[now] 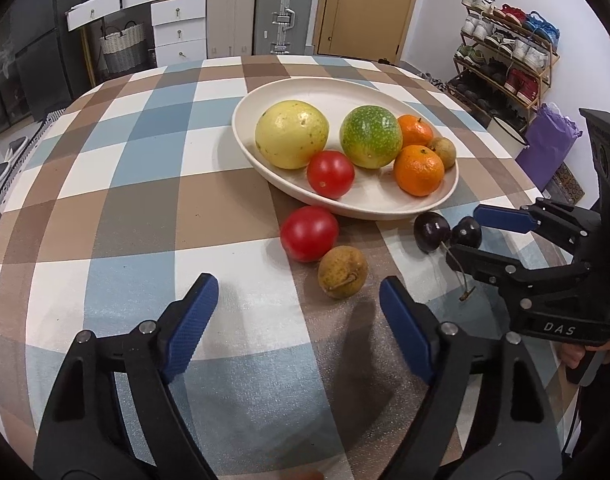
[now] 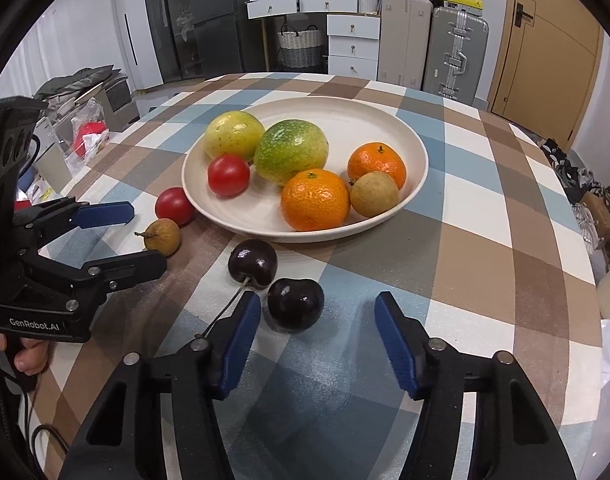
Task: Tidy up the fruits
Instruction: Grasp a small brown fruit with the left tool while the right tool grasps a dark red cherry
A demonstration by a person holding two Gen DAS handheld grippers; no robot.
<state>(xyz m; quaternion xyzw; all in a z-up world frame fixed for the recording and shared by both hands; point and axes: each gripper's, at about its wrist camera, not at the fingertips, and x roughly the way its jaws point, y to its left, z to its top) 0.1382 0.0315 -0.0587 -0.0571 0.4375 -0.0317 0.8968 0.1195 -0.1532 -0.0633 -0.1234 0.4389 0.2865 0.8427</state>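
A cream plate (image 1: 345, 92) (image 2: 365, 112) holds a yellow and a green round fruit, two tangerines, a tomato and a longan. On the checked cloth in front of it lie a second tomato (image 1: 309, 232) (image 2: 174, 205), a brown longan (image 1: 342, 272) (image 2: 161, 236) and two dark cherries (image 2: 252, 262) (image 2: 295, 308). My left gripper (image 1: 297, 288) (image 2: 147, 238) is open, and the longan lies just past its tips, untouched. My right gripper (image 2: 317, 302) (image 1: 465, 236) is open around the nearer cherry, which sits close to its left finger (image 2: 241, 328) and is not clamped.
The table's rounded edge falls away on the right, above a shoe rack (image 1: 505, 52) and a purple bag (image 1: 549, 140). Suitcases (image 1: 283, 12) and white drawers (image 1: 177, 28) stand beyond the far edge. A hand (image 2: 25, 356) grips the left gripper's handle.
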